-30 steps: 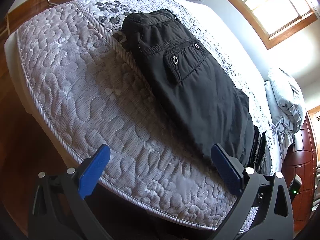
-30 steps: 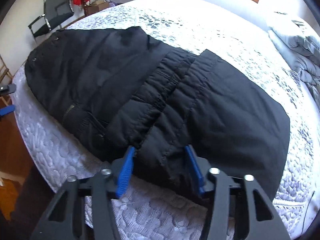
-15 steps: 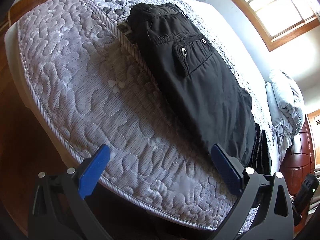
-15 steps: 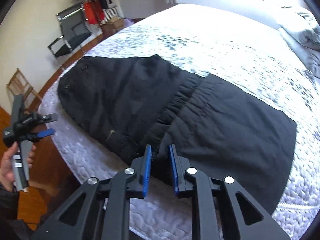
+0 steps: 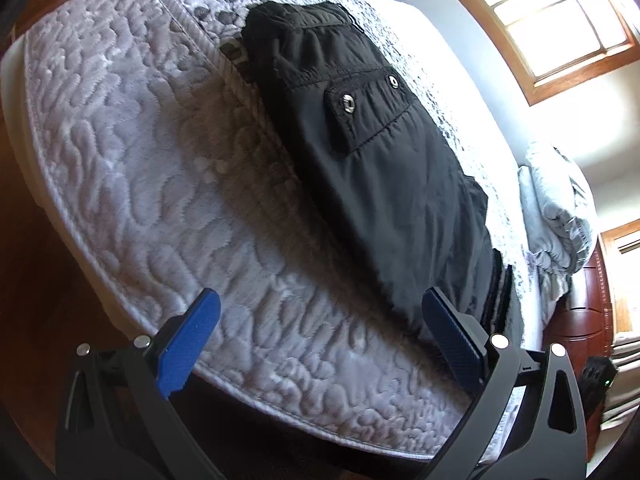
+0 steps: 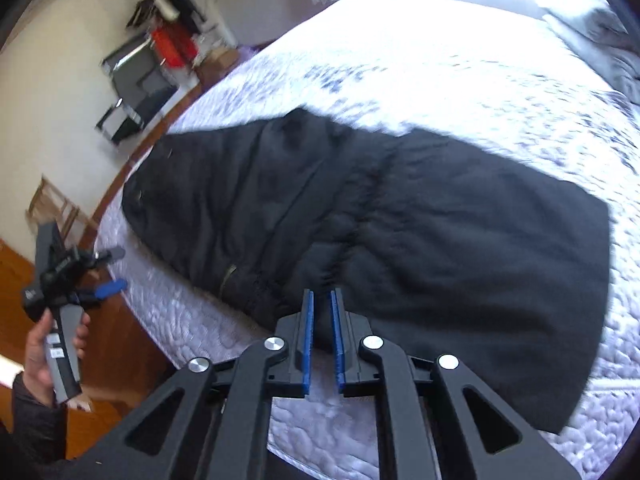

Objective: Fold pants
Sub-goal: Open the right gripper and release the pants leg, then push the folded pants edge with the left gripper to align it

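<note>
Blue ribbed pads on my right gripper (image 6: 322, 300) stand drawn together with only a thin slot between them, and I see no cloth caught in that slot. It hangs above the near hem of the pants (image 6: 400, 240), clear of the fabric. My left gripper (image 5: 320, 312) has its pads spread wide with nothing between them, hovering over the mattress corner; from the right wrist view I see it off to the side, gripped by a hand (image 6: 48, 344) with a dark sleeve.

Pants are black, matte, slightly quilted-looking nylon, already doubled over into a broad slab lying along the edge of the mattress (image 5: 140, 200). A gathered elastic seam runs across the middle. From the left wrist view a flapped pocket (image 5: 368, 108) with two metal snaps faces up.

Mattress top is pale grey, stitched in puffy squiggles, with a corded piping edge and a darker leaf print further in. A rumpled grey blanket (image 5: 556, 200) sits at the far end. Wood-framed window (image 5: 560, 24) glares bright; wooden floor (image 6: 120, 344) below
</note>
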{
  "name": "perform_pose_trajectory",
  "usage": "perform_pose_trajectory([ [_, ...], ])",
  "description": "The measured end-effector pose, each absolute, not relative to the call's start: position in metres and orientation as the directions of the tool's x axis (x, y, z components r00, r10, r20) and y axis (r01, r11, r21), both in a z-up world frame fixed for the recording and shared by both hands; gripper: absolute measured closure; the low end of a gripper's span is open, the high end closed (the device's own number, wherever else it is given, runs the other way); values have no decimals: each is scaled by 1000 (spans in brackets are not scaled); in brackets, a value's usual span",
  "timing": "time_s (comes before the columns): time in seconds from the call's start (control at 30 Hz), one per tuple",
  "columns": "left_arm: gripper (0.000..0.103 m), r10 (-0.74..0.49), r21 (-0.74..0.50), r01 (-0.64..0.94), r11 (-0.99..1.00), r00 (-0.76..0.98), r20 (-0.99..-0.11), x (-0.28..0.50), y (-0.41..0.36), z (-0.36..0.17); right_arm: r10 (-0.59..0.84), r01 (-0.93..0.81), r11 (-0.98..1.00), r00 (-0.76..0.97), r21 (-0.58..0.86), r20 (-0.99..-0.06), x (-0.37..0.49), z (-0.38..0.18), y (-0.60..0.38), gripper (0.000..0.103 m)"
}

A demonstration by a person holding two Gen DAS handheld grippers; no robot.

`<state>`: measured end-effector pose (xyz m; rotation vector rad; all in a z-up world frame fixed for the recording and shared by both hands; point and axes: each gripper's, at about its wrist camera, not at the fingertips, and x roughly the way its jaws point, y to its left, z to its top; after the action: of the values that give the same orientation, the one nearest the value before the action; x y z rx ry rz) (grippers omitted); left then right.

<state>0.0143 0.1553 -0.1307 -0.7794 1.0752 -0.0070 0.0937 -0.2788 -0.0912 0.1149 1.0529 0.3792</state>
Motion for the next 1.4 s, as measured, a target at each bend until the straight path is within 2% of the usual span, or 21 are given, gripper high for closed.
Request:
perform_pose_trajectory([
  [0.17, 3, -386, -583, -314, 749, 509, -769, 34, 151, -127, 250, -133, 968, 485, 212, -838, 99, -89, -325, 80],
  [0.23, 3, -377, -580, -327, 746, 510, -773, 44, 155, -130, 236, -80, 971, 499, 227, -833, 96, -92, -341, 53],
  [0.27, 3, -380, -586, -341, 735, 509, -773, 50, 160, -133, 224, -59, 972, 508, 226, -832, 95, -93, -348, 26],
  [0.3, 3, -382, -591, -353, 725, 509, -772, 54, 163, -135, 205, -35, 975, 523, 220, -827, 92, -94, -354, 15],
  [0.67, 3, -497, -776, -404, 484, 603, -624, 83, 187, -161, 210, 9, 967, 530, 253, -821, 86, -112, -370, 16],
  [0.9, 3, -513, -827, -403, 392, 651, -560, 85, 192, -171, 189, 59, 965, 519, 256, -833, 92, -121, -381, 16],
  [1.03, 3, -557, -877, -379, 296, 678, -481, 90, 190, -174, 190, 80, 961, 508, 265, -840, 92, -128, -387, 16],
  [1.23, 4, -552, -882, -407, 239, 690, -468, 98, 190, -182, 182, 77, 964, 501, 253, -846, 94, -132, -386, 16],
  [1.4, 7, -550, -858, -448, 253, 662, -508, 109, 185, -180, 177, 76, 967, 491, 244, -853, 97, -136, -383, 14],
])
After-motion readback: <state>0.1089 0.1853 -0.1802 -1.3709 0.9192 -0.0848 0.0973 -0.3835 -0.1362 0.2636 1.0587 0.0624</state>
